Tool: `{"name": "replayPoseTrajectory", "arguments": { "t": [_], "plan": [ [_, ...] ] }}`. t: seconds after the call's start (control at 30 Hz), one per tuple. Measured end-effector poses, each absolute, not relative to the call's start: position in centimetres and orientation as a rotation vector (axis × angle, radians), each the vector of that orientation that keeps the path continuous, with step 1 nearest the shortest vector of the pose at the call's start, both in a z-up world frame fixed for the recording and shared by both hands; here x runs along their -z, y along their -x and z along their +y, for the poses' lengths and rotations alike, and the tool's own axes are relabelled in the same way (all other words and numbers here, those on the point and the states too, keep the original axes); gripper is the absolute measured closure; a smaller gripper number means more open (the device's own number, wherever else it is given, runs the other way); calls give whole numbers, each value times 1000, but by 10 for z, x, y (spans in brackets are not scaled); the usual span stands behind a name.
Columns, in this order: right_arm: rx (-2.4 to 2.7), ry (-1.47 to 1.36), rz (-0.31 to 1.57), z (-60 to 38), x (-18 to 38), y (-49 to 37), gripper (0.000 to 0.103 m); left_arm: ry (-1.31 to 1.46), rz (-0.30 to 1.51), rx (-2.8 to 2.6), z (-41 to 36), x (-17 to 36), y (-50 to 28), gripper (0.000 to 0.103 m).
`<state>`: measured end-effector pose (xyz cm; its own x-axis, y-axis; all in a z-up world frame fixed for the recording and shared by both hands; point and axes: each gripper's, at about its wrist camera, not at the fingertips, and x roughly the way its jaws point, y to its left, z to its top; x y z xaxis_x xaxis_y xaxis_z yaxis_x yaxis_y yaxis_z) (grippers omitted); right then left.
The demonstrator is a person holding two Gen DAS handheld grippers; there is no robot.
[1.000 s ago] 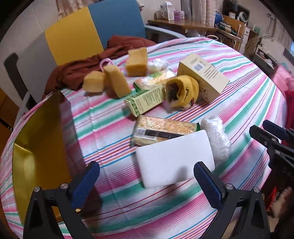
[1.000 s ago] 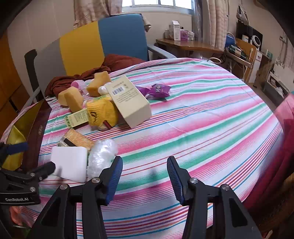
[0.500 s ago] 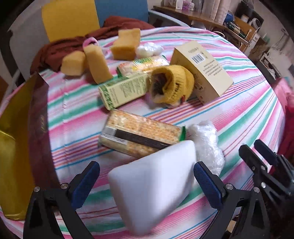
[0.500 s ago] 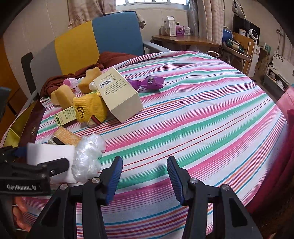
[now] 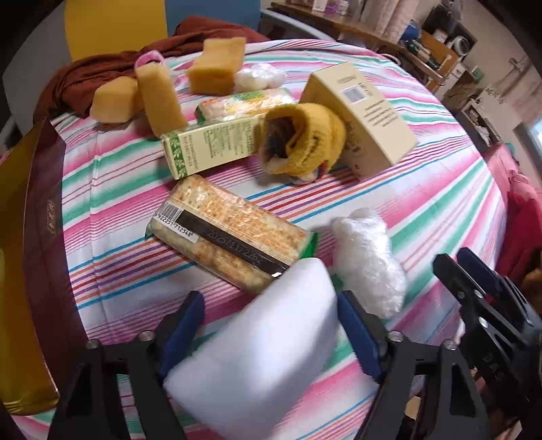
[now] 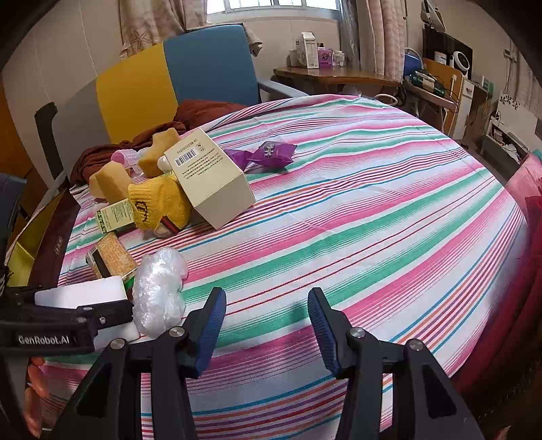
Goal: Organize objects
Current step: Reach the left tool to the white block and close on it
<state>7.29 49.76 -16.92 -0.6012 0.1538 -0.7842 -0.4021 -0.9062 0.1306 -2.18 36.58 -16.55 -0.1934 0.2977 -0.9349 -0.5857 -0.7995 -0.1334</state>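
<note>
While tilted, white block (image 5: pixel 271 342) between hand-held gripper (image 5: pixel 271 325) pads (image 5: pixel 357 330)

A lived-in home room: ahead of the right gripper (image 6: pixel 266 330) a counter under a striped cloth (image 6: pixel 372 216), beyond it a blue-and-yellow armchair (image 6: pixel 176 78), curtained window (image 6: pixel 271 10), and a cluttered wooden side desk (image 6: pixel 332 76).

We get soft daylight from the window (image 6: pixel 271 30) behind the chair, bright and even. Fisheye bends and darkens every corner, and the white block (image 5: pixel 257 355) smears with motion blur.
</note>
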Motion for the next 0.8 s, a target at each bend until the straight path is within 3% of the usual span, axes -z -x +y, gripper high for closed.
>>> {"name": "replayPoseTrajectory", "arguments": {
  "t": [0.3, 0.47, 0.63, 0.8],
  "plan": [
    [-2534, 1190, 407, 496, 165, -73, 52, 1436, 423, -2062, 365, 155, 4, 37],
    [-2544, 1187, 405, 493, 162, -72, 52, 1399, 462, -2056, 361, 152, 1, 58],
    [-2555, 1184, 401, 490, 158, -71, 52, 1365, 513, -2071, 362, 150, 0, 64],
    [-2542, 1187, 403, 491, 159, -73, 52, 1385, 452, -2055, 353, 150, 6, 68]
  ]
}}
